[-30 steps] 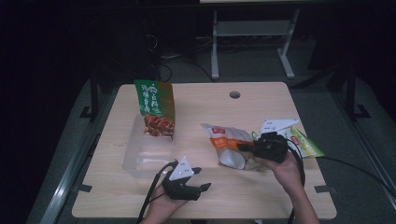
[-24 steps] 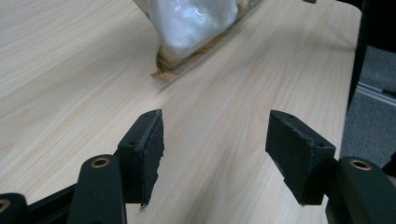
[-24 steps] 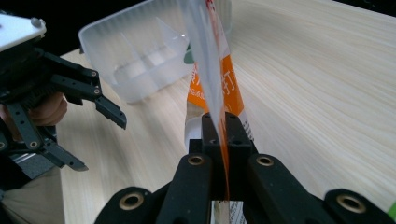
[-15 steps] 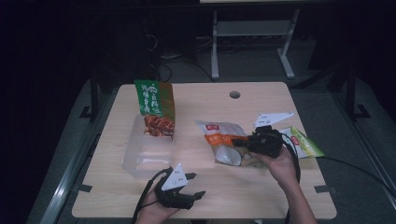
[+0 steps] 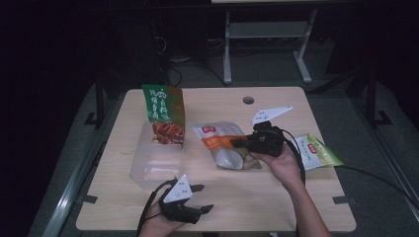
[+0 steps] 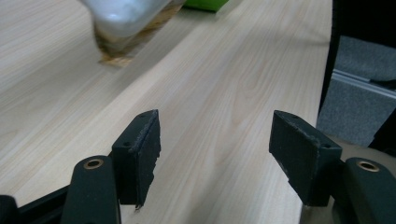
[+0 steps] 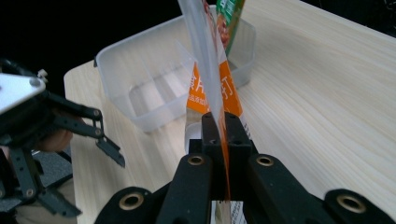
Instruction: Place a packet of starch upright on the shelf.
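Note:
My right gripper (image 5: 245,140) is shut on the edge of an orange and white snack bag (image 5: 222,145), which hangs lifted above the table's middle. In the right gripper view the bag (image 7: 212,84) rises edge-on from between the closed jaws of this gripper (image 7: 222,128). My left gripper (image 5: 203,197) rests near the front edge, pointing right. Its jaws have just been opening and nothing is between them (image 6: 215,140). A clear plastic container (image 5: 153,165) stands at the left, with a tall green snack bag (image 5: 164,111) upright in its far end.
A light green packet (image 5: 316,153) lies flat on the table behind the right hand. The table (image 5: 276,197) has a cable hole (image 5: 248,100) near its far edge. The container (image 7: 154,84) has dividers inside; my left gripper (image 7: 88,179) is beside it.
My right gripper has carried the orange bag left and upward, toward the container. The left gripper's jaws have spread a little wider; that hand has hardly moved.

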The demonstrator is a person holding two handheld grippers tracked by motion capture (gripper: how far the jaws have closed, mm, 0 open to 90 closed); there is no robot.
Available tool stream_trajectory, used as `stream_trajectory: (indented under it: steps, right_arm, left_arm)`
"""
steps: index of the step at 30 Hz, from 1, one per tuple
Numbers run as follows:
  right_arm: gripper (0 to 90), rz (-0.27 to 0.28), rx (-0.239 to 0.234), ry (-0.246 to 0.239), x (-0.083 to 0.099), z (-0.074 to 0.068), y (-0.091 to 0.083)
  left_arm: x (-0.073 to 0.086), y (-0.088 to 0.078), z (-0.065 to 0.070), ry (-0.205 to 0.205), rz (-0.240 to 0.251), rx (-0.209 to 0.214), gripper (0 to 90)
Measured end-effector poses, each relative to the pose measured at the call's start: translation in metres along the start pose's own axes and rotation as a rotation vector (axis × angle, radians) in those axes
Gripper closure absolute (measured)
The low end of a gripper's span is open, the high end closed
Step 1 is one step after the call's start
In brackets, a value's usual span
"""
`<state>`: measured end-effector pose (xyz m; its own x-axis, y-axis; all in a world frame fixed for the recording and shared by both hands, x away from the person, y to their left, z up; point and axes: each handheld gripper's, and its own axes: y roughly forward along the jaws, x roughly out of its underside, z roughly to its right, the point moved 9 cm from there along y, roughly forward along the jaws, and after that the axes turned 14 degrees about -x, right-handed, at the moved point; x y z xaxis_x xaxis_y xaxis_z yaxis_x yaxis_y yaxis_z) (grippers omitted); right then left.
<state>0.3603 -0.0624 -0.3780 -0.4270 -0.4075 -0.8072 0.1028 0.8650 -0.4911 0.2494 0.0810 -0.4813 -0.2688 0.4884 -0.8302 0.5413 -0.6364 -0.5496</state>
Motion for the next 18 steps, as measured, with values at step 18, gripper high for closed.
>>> stream_trajectory:
  steps: [18]
  right_arm:
    - [89.4,0.000,-0.051,-0.067,-0.051,-0.011,0.031]
  left_arm:
    - [0.005,-0.001,0.002,-0.002,-0.007,0.010,31.5]
